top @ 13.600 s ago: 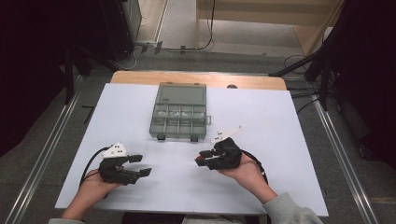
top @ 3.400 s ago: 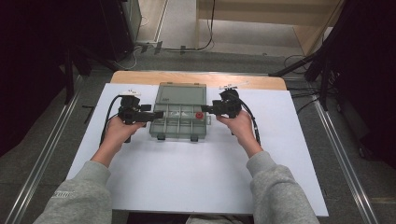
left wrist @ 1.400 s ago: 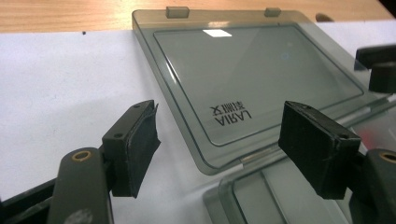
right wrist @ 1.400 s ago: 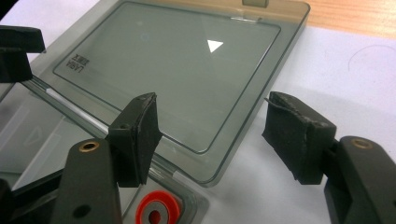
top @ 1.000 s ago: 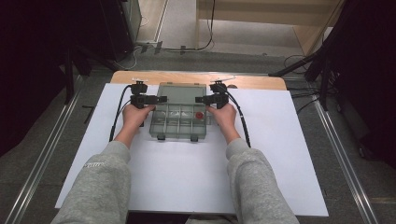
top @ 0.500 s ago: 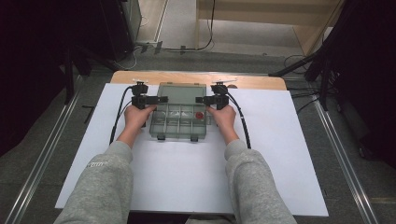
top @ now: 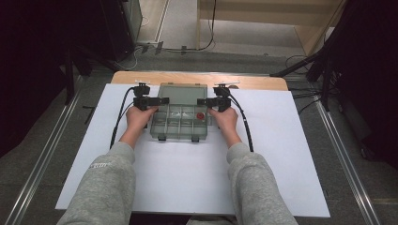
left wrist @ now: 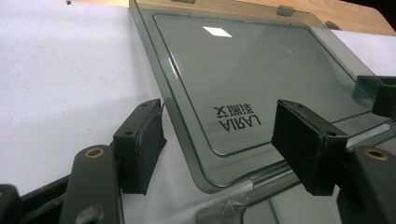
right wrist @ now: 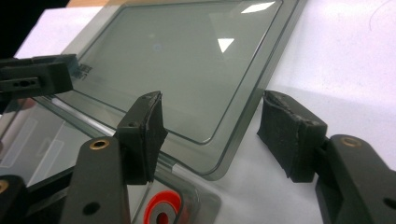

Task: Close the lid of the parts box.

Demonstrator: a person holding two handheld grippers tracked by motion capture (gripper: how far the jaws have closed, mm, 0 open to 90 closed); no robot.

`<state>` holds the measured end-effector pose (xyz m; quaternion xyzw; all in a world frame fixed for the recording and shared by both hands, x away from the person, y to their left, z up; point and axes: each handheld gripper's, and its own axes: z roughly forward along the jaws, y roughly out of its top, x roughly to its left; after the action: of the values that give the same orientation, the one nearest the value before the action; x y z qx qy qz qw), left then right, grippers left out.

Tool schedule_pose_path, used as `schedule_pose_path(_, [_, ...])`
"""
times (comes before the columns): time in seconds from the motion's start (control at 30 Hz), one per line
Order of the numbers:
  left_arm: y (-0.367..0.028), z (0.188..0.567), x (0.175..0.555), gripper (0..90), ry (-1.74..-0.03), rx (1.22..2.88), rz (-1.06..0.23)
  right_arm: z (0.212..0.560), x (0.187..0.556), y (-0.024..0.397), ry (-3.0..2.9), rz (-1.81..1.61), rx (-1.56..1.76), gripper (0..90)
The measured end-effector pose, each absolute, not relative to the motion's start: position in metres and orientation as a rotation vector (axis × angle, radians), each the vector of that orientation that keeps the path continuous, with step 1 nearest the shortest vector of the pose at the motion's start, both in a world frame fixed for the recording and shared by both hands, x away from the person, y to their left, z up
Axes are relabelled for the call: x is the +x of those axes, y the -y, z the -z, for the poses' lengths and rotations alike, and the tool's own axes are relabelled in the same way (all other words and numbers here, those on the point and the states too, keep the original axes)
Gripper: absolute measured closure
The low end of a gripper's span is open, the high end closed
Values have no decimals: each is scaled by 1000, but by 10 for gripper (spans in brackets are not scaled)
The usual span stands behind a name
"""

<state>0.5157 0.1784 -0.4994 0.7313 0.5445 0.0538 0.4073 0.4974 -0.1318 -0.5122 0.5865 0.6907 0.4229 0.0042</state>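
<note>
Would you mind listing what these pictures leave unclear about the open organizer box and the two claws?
- Red ring part: cut off by the bottom edge of the right gripper view; too small in the high view to identify.
- Other compartments of the organizer box: contents too small to tell in the high view.
- Lid: the left claw and right claw straddle its corners; contact with the pads cannot be confirmed.

White sheet [top: 187, 173] covers most of the desk, with a strip of bare wood desk [top: 253, 82] showing along the far edge. Beyond that, grey floor with black cables [top: 213, 28] running across it, and a light wooden cabinet [top: 263, 18] at the back.
</note>
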Motion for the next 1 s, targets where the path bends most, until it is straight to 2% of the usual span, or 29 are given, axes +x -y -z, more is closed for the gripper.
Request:
schedule_pose_path(0.1, [-178,499,515,333,-1371,1846,-141,513,497,133,-2160,-1342,1853,419])
schedule_pose_path(0.13, [-178,499,515,333,-1372,1845,-139,513,497,133,-2161,-1354,1869,445])
schedule_pose_path(1.0, [-178,501,515,359,-1356,1839,-129,516,503,131,-2136,-1364,1815,456])
